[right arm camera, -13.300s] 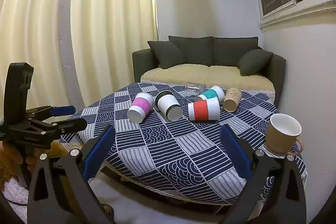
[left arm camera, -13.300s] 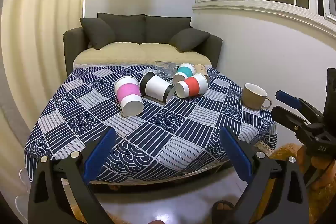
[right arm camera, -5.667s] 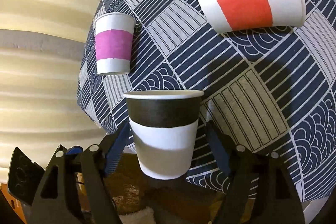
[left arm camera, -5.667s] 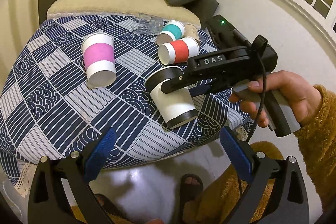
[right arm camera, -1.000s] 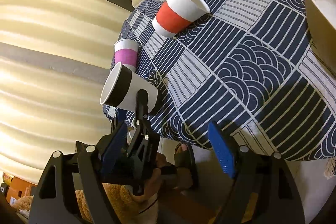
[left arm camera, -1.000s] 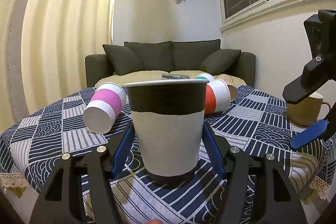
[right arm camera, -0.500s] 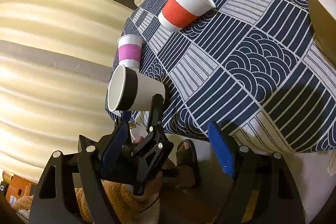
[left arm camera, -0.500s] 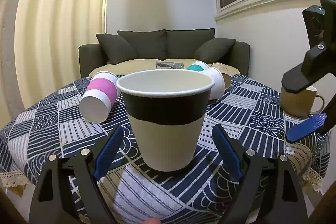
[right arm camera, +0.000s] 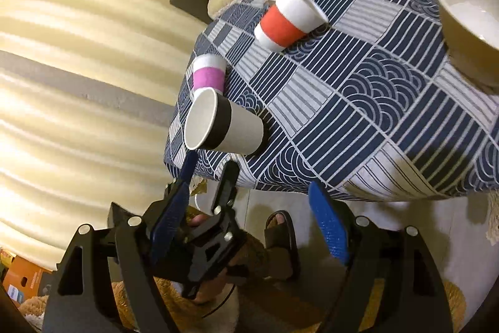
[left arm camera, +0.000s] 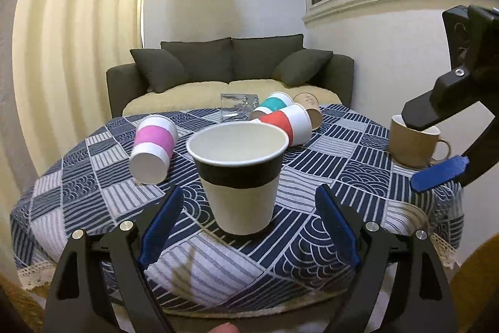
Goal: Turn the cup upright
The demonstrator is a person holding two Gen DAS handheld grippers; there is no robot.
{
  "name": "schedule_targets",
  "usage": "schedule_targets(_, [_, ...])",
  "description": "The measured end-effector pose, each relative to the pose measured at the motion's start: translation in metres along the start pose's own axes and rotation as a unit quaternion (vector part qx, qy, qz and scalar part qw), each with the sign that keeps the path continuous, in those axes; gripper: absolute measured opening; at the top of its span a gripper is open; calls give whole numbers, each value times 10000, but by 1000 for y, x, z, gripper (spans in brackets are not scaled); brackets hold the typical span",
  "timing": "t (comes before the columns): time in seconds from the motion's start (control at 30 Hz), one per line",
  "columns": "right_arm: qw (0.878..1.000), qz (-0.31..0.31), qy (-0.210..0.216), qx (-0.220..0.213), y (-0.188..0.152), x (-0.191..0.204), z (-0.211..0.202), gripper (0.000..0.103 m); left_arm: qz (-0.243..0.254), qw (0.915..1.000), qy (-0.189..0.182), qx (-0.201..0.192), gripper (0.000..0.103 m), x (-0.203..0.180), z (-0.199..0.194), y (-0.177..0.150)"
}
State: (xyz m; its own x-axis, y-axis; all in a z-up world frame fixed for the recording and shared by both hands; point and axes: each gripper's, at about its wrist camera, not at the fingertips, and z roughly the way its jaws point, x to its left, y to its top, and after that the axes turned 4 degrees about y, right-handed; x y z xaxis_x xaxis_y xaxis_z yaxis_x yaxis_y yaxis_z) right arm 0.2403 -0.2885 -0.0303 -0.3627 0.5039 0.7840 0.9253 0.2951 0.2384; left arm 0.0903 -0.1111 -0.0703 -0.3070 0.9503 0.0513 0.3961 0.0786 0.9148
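Observation:
A white paper cup with a black band [left arm camera: 238,173] stands upright, mouth up, on the patterned tablecloth near the table's front edge; it also shows in the right wrist view [right arm camera: 223,130]. My left gripper [left arm camera: 248,225] is open, its blue pads on either side of the cup and a little short of it, not touching. My right gripper [right arm camera: 249,225] is open and empty, held off the table's right side; it appears at the right edge of the left wrist view [left arm camera: 436,142].
A pink-banded cup [left arm camera: 152,147], a red-banded cup [left arm camera: 285,124], a teal-banded cup [left arm camera: 271,106] and a brown cup [left arm camera: 308,108] lie on their sides. A clear glass [left arm camera: 238,108] lies behind. A tan mug [left arm camera: 411,142] stands at right. A sofa [left arm camera: 230,74] is beyond.
My left gripper opened, let go of the black-banded cup and drew back from it. The cup now stands alone on the cloth. The right gripper barely moved.

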Motion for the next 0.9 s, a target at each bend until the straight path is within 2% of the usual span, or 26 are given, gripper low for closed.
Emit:
schedule_targets(0.2, [9994,-52,46,-343,-7,15,-18,78,8,9994,-249,256,85,17,-25,25])
schedule_targets(0.27, [9989,-147,28,-443,-10,21,-20,78,105,9984,-453,322,85,25,-35,33])
schedule_targets(0.43, [9968,-449,-59,-661,-23,35,-20,78,334,9963,-698,380,85,46,-61,49])
schedule_targets(0.53, [9945,-655,-144,-805,-34,39,-16,79,265,9939,-917,550,85,63,-72,54])
schedule_targets(0.7, [9941,-746,-138,-778,-50,37,-7,79,298,9938,-864,629,85,83,-84,49])
schedule_targets(0.9, [9888,-1091,-220,-997,-68,35,-4,79,391,9913,-952,816,85,103,-90,41])
